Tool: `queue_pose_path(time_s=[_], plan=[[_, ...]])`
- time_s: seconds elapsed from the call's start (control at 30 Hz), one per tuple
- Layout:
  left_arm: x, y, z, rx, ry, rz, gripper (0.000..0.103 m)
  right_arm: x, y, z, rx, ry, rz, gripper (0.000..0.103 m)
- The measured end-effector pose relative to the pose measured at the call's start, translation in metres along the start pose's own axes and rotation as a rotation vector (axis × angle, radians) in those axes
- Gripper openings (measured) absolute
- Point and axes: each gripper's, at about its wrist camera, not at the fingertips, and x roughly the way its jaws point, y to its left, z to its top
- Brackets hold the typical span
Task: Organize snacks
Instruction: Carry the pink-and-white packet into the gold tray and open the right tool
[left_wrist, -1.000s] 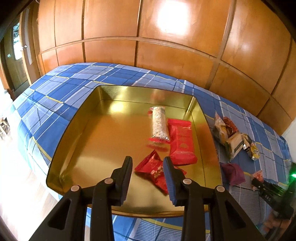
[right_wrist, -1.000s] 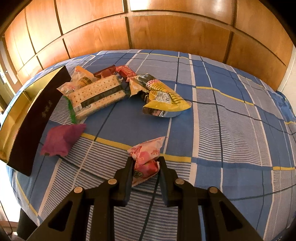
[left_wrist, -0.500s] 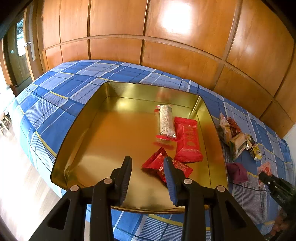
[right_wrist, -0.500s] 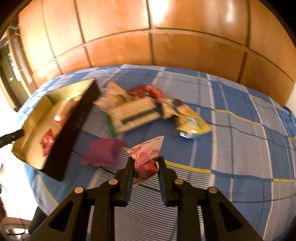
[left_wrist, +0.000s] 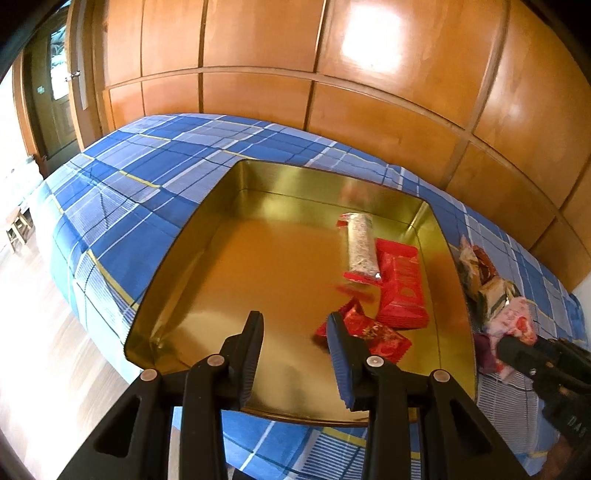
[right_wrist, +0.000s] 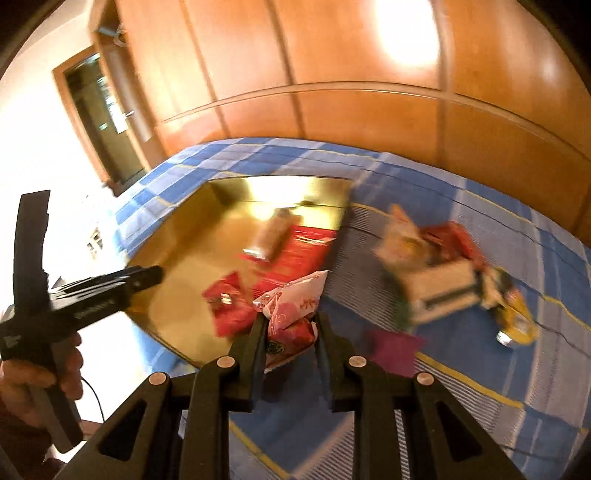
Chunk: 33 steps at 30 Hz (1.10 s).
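Note:
A gold tin tray (left_wrist: 221, 236) sits on a blue plaid cloth (left_wrist: 147, 173). In it lie a clear-and-red snack bar (left_wrist: 360, 245), a flat red packet (left_wrist: 402, 284) and a crumpled red packet (left_wrist: 373, 328). My left gripper (left_wrist: 295, 350) is open and empty above the tray's near edge. My right gripper (right_wrist: 290, 328) is shut on a pink-and-white snack bag (right_wrist: 291, 306), held in the air near the tray's right wall (right_wrist: 338, 236). The bag (left_wrist: 513, 321) and right gripper (left_wrist: 506, 345) also show at the right of the left wrist view.
A pile of loose snacks lies on the cloth right of the tray: a cracker pack (right_wrist: 439, 291), a yellow bag (right_wrist: 513, 317), a red packet (right_wrist: 454, 236) and a magenta packet (right_wrist: 391, 349). A wood-panelled wall (left_wrist: 332, 92) rises behind. The floor drops off at the left.
My right gripper has lifted the pink snack bag off the cloth and swung left toward the tray. My left gripper has drawn back slightly and stays open.

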Motion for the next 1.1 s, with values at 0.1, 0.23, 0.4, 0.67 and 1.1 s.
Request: queue_pose_path(time_s=[0.1, 0.23, 0.4, 0.67, 1.1], plan=[[0.000, 0.003, -0.001, -0.002, 0.001, 0.005, 0.036, 0.016, 0.018, 0.006, -0.050, 0.033, 0.012, 0.025], [0.001, 0.004, -0.002, 0.002, 0.002, 0.012, 0.036, 0.031, 0.034, 0.005, -0.111, 0.070, -0.010, 0.025], [0.002, 0.002, -0.004, 0.006, 0.007, 0.012, 0.036, 0.045, 0.039, -0.001, -0.147, 0.117, -0.045, 0.027], [0.000, -0.005, -0.006, 0.031, 0.004, 0.007, 0.036, 0.042, 0.033, -0.006, -0.121, 0.096, -0.062, 0.033], [-0.006, -0.023, -0.008, 0.087, -0.004, -0.004, 0.036, -0.007, -0.016, -0.015, 0.090, -0.025, -0.098, 0.033]])
